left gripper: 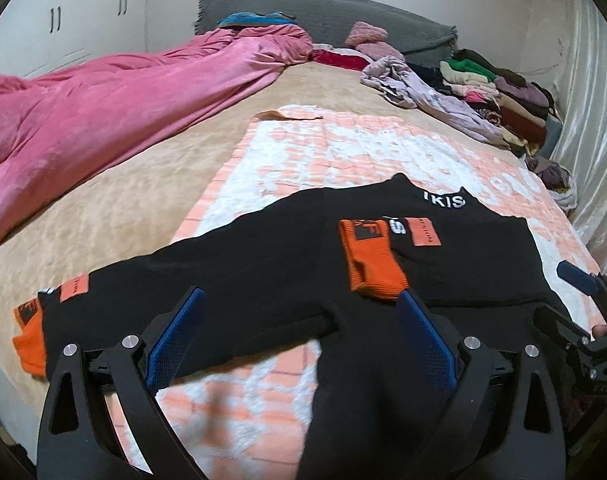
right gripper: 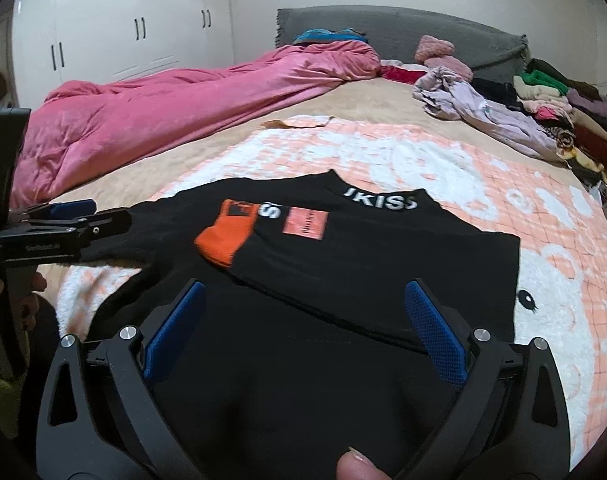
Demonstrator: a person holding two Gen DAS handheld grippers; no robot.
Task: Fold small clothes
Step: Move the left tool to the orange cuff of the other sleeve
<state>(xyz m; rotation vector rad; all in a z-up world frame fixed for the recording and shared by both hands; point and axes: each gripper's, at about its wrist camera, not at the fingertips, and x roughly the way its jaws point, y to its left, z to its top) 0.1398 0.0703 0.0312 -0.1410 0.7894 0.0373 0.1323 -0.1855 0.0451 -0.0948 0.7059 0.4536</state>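
One sleeve of the black top [left gripper: 263,264] lies folded across its chest; the other stretches left. Left gripper [left gripper: 299,304] and right gripper [right gripper: 303,296] hover open-fingered; next, grasp that sleeve's orange cuff [left gripper: 29,336].

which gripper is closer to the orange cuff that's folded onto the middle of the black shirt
Left. The left gripper has a fingertip beside the folded orange cuff; the right gripper sits further back.

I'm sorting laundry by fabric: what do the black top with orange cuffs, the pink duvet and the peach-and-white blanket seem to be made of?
Black top: looks like matte knit jersey, with ribbed orange cuffs.
Pink duvet: probably velvety plush, judging by its soft sheen and puffy creases.
Peach-and-white blanket: likely fleece, with a fuzzy, tufted pile.
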